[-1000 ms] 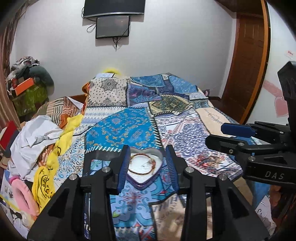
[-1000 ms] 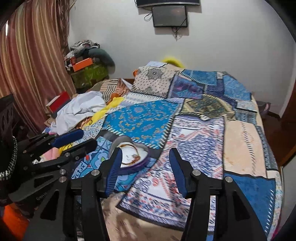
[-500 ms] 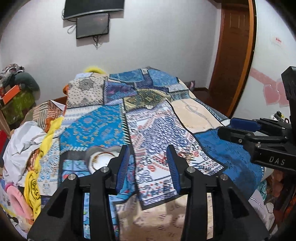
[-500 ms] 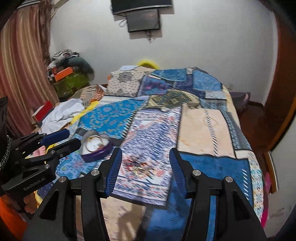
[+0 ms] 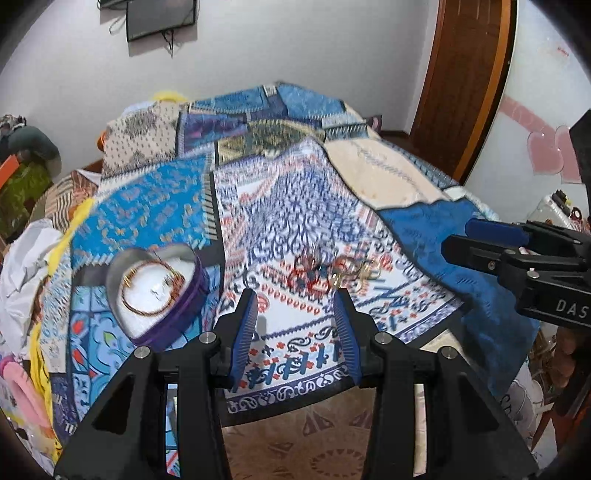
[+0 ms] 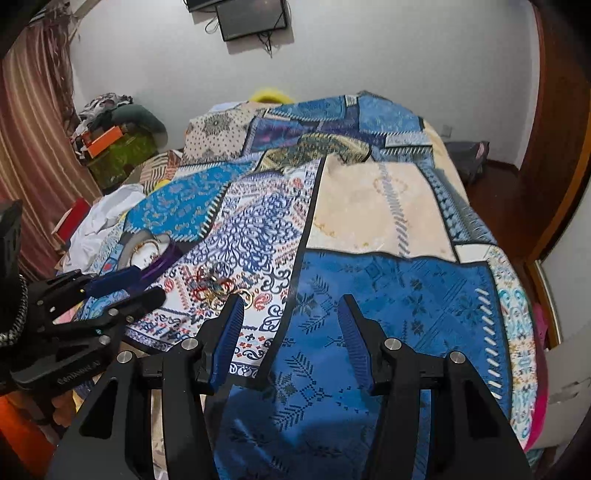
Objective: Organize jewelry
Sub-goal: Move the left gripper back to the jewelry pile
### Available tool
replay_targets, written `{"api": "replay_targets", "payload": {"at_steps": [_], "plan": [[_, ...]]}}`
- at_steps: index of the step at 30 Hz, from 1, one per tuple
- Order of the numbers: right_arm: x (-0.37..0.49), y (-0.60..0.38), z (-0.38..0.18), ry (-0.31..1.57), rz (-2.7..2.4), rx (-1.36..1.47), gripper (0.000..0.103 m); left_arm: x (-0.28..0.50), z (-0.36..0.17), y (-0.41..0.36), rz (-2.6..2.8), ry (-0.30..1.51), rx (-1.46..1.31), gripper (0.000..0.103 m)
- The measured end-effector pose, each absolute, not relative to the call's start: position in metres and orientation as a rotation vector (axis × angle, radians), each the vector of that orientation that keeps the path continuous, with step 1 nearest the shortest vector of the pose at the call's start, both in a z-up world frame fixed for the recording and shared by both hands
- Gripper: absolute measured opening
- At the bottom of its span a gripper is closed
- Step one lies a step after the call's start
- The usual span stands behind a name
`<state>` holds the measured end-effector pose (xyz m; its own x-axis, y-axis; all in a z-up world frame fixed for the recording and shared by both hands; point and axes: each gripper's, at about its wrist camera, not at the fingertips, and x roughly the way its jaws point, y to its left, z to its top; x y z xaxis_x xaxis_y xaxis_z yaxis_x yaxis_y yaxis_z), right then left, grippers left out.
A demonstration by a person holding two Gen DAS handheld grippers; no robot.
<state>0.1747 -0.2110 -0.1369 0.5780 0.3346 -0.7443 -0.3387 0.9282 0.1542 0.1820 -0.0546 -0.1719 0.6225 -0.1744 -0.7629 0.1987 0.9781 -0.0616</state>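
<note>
A purple heart-shaped box (image 5: 159,291) with a white lining lies open on the patchwork bedspread; a reddish bangle (image 5: 149,286) rests inside. It also shows in the right wrist view (image 6: 153,254). A loose pile of jewelry (image 5: 332,271), red and gold pieces, lies on the white patterned patch, also seen from the right (image 6: 218,290). My left gripper (image 5: 297,330) is open and empty, just short of the pile. My right gripper (image 6: 291,338) is open and empty over the blue patch, right of the pile.
Clothes and yellow fabric (image 5: 33,266) are heaped at the bed's left side. A wooden door (image 5: 465,85) stands to the right. A screen (image 6: 251,16) hangs on the far wall. A curtain (image 6: 26,140) hangs on the left.
Both grippers have swung right, from the heart box toward the jewelry pile. The box now sits left of my left gripper. Both stay open.
</note>
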Motion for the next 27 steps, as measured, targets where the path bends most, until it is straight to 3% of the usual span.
{"api": "replay_targets", "payload": {"at_steps": [18, 25, 27], "plan": [[0.196, -0.176, -0.168, 0.927, 0.528, -0.055, 0.049, 0.203, -0.19, -0.047, -0.21, 0.901, -0.013, 0.042], [0.199, -0.163, -0.172, 0.933, 0.561, -0.098, 0.022, 0.204, -0.193, -0.048, -0.231, 0.899, -0.021, 0.041], [0.2, -0.163, -0.173, 0.934, 0.566, -0.091, 0.019, 0.205, -0.194, -0.047, -0.231, 0.901, -0.025, 0.037]]}}
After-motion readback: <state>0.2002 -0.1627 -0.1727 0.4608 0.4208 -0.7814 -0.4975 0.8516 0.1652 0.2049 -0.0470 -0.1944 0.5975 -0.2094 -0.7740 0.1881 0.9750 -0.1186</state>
